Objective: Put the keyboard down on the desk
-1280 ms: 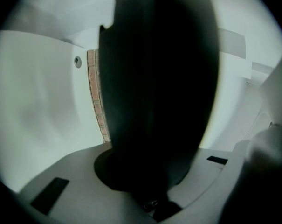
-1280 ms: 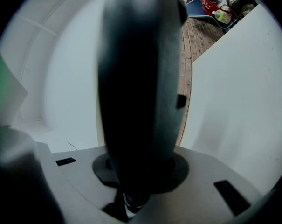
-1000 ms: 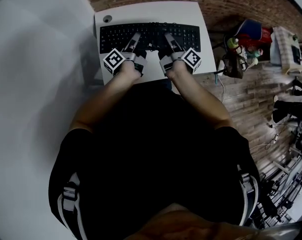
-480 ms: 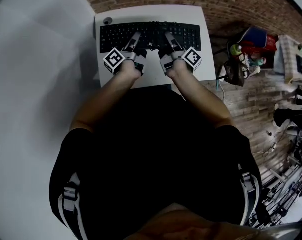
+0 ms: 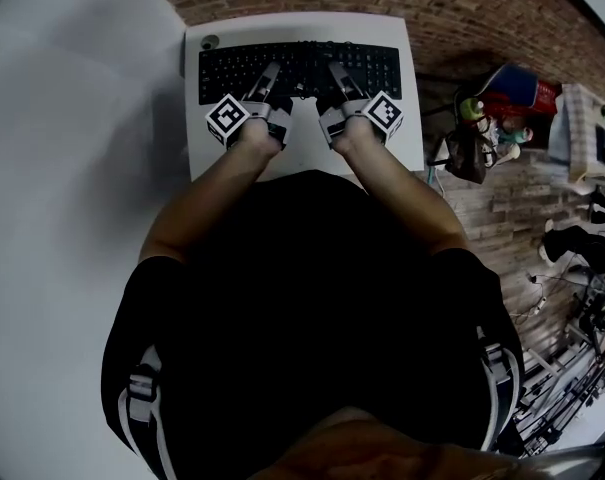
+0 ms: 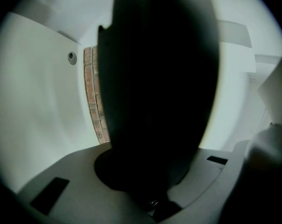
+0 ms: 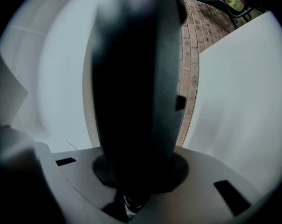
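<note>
In the head view a black keyboard (image 5: 300,68) lies crosswise over the white desk (image 5: 302,158). My left gripper (image 5: 270,76) is shut on its near edge left of the middle. To the right of the middle, my right gripper (image 5: 337,74) is shut on the same edge. Seen from the left gripper view, the keyboard (image 6: 154,87) is a dark mass filling the space between the jaws. The right gripper view shows the keyboard (image 7: 136,87) the same way. I cannot tell whether the keyboard rests on the desk or hangs just above it.
A round cable hole (image 5: 211,41) sits in the desk's far left corner. White wall (image 5: 72,168) runs along the left. On the brick floor to the right stand bags and a green bottle (image 5: 469,108). More clutter lies at the lower right.
Only the head view has shifted a little. Both grippers keep their hold on the keyboard in about the same place over the desk.
</note>
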